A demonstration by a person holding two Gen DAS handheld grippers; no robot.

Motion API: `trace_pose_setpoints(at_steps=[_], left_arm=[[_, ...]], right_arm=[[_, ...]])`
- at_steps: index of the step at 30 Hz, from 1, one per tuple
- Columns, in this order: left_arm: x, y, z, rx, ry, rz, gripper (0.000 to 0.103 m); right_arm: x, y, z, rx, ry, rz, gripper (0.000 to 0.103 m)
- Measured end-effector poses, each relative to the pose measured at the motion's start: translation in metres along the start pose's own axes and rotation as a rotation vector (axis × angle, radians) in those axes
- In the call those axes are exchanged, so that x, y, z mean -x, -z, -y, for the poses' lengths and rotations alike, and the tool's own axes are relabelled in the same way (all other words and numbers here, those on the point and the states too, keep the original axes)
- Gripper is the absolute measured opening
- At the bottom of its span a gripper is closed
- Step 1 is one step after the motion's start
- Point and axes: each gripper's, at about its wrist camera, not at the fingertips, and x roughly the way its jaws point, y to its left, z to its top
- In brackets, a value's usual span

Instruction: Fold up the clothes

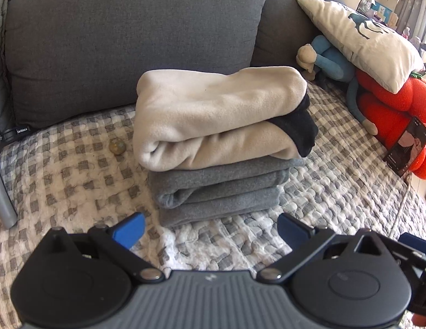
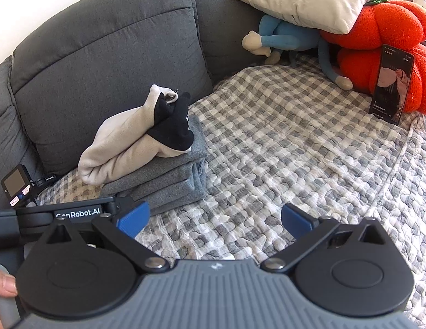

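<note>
At 12 o'clock in left wrist view: folded cream garment (image 1: 213, 118) atop folded grey garment (image 1: 221, 192) on checked cover (image 1: 336, 192); left gripper (image 1: 210, 231) released, empty. Right wrist view: stack at 10 o'clock, right gripper (image 2: 214, 220) released, empty. Risk: loose cream top may slump if nudged

On the grey sofa (image 1: 130, 41) with a checked cover (image 2: 295, 150), a white pillow (image 1: 361, 41) lies on a red plush toy (image 2: 377, 27), a phone (image 2: 391, 85) leaning against it, beside a blue toy monkey (image 1: 331, 57).
</note>
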Motion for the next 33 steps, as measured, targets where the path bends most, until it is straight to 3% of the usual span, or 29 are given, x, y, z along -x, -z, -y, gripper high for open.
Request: trace_pose_setpoints(at_steps=[33], left_arm=[[-0.006, 0.012, -0.007, 0.007, -0.034, -0.026, 0.102]], right_arm=[[-0.006, 0.006, -0.007, 0.039, 0.013, -0.049, 0.103]])
